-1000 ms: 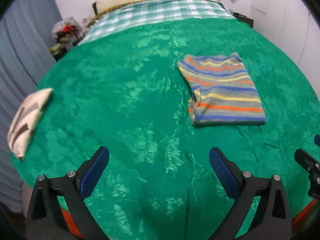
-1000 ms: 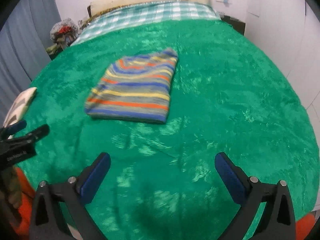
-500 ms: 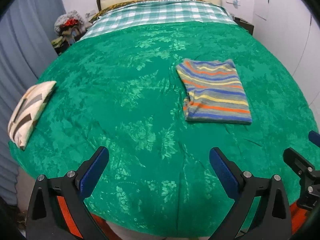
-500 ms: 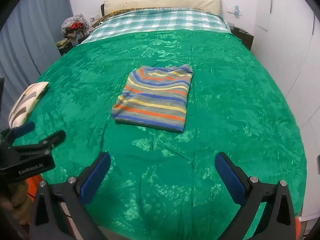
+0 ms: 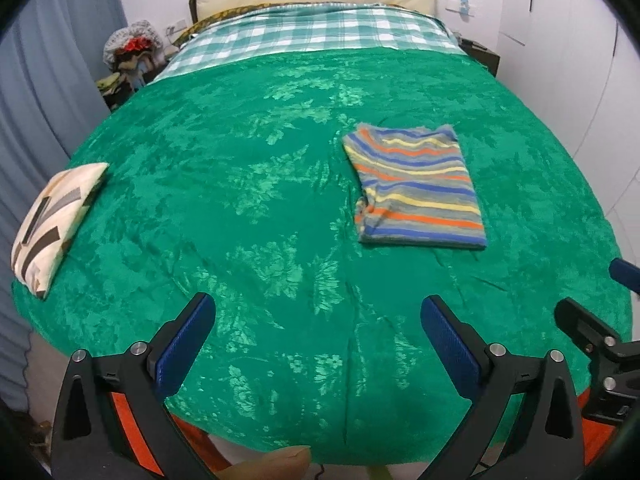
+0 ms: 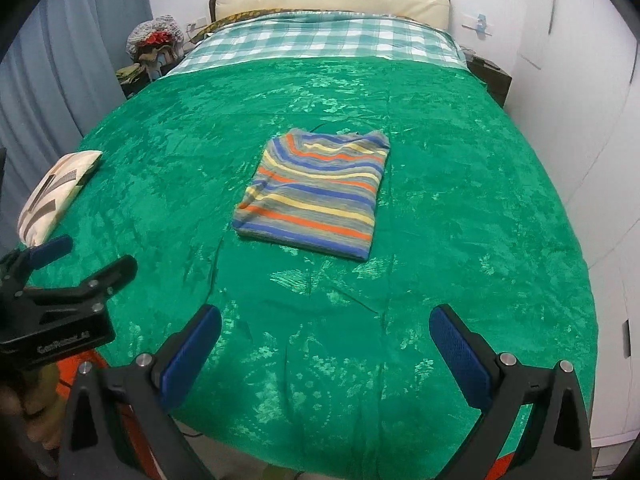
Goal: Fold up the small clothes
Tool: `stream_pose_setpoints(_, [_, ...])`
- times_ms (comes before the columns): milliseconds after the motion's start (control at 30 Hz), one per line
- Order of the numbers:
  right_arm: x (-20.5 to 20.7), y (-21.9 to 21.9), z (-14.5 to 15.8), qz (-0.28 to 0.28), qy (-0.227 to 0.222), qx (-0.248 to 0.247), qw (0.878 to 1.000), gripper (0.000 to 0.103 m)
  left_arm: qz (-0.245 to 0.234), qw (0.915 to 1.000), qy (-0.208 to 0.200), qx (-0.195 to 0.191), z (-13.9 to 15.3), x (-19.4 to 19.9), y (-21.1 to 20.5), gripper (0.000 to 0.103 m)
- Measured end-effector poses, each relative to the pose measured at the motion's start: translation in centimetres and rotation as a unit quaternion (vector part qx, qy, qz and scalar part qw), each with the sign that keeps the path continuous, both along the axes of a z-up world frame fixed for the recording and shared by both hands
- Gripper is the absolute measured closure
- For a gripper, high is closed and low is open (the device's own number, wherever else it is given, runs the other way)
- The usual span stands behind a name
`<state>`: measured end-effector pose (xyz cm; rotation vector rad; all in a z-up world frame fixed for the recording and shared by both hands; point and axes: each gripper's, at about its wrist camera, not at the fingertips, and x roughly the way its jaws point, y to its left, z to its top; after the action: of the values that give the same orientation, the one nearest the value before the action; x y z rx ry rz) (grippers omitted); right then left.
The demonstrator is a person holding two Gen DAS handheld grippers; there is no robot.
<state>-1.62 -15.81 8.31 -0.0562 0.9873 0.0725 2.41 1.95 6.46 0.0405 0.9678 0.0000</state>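
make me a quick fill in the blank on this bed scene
1. The striped garment lies ____ on the green bedspread.
2. Both tongs, left and right, are ____.
3. The patterned pillow sits at the bed's ____ edge.
Missing words: folded; open; left

Only one piece of writing shows. In the right wrist view, pale lettering stands on the front face of the black body of the left tongs [image 6: 84, 262], low at the left edge of the picture. It begins with what looks like "Gen" and ends near "AI", with the middle letters too soft to read for certain. Neither view shows any readable word, number or label on anything else, including the striped folded garment [image 6: 316, 196] on the bed.
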Motion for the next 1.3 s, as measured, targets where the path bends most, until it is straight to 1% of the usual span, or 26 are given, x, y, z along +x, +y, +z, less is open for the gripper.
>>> stream_pose_setpoints(133, [-0.1,-0.1,0.3,-0.011,-0.005,-0.001,1.000,0.000,-0.002,0.9999,-0.003,0.012,0.6,0.0,-0.4,0.000])
stream_pose_setpoints(333, [0.1,-0.1,1.2,-0.022,-0.016,-0.016,1.000,0.000,0.004,0.9994,-0.010,0.032,1.4,0.1,-0.7,0.001])
stream_pose_setpoints(600, [-0.4,-0.1,1.7,-0.027,-0.015,-0.035,0.999,0.000,0.009,0.9999,-0.002,0.015,1.5,0.0,-0.6,0.001])
stream_pose_setpoints(700, [-0.7,-0.2,1.9,-0.030,-0.011,-0.040,0.999,0.000,0.010,0.9998,-0.005,0.016,1.8,0.0,-0.6,0.001])
stream_pose_setpoints(833, [-1.1,-0.4,1.9,-0.033,-0.006,-0.022,0.999,0.000,0.008,0.9997,-0.007,0.020,1.9,0.1,-0.9,0.001])
stream_pose_setpoints(967, [-1.3,-0.7,1.8,-0.036,-0.004,-0.022,0.999,0.000,0.007,0.9998,-0.002,0.016,1.7,0.1,-1.0,0.001])
stream_pose_setpoints(1100, [-1.4,-0.8,1.6,-0.038,-0.001,-0.019,0.999,0.000,0.006,0.9998,0.000,0.019,1.4,0.1,-1.0,0.001])
stream_pose_setpoints(1300, [-1.5,-0.4,1.5,-0.033,0.001,-0.021,0.999,0.000,-0.003,1.0000,0.003,-0.002,1.5,-0.1,-0.7,0.001])
